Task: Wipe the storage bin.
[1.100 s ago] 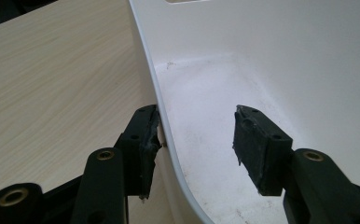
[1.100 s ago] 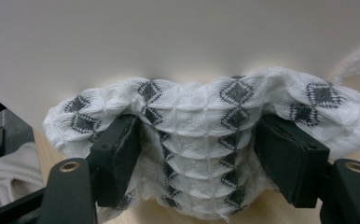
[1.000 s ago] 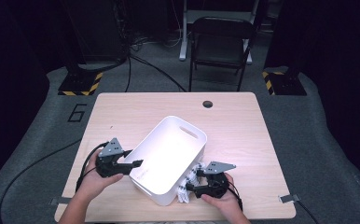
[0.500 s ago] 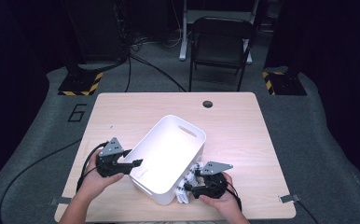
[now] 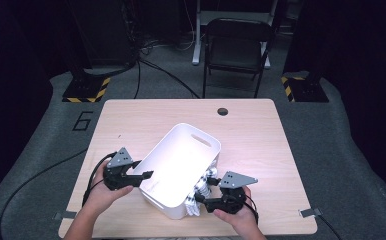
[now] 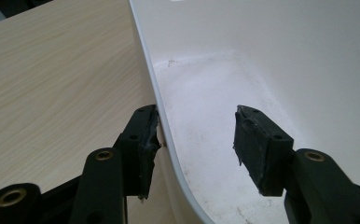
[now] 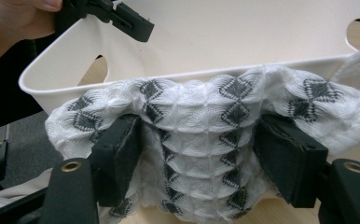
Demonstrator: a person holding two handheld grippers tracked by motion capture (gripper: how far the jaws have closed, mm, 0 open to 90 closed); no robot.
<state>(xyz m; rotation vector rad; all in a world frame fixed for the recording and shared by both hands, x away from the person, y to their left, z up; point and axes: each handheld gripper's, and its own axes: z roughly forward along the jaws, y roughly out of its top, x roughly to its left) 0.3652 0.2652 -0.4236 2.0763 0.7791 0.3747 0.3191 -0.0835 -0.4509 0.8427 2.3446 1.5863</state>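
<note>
Lying against the outer wall of a white basket (image 5: 181, 170), a white knitted cloth (image 7: 201, 135) with dark diamond patterns was bunched up at the side nearest to the person's right hand. In the right gripper view the cloth rose to just under the basket's rim, and the two jaws of the right gripper (image 7: 199, 158) pressed into it from both sides, so this gripper was grasping the cloth. Its jaws had just been opening a little, with the cloth between them.

The basket stood on a light wooden table (image 5: 261, 130), turned at an angle, and its inside looked bare. The left gripper (image 6: 194, 140) was at the opposite side of the basket. One jaw was outside the wall, just against the rim, and the other jaw was inside, apart from the wall, so the jaws were released and did not clamp it.

Beyond the table, a dark folding chair (image 5: 236, 45) stood on the grey floor.
</note>
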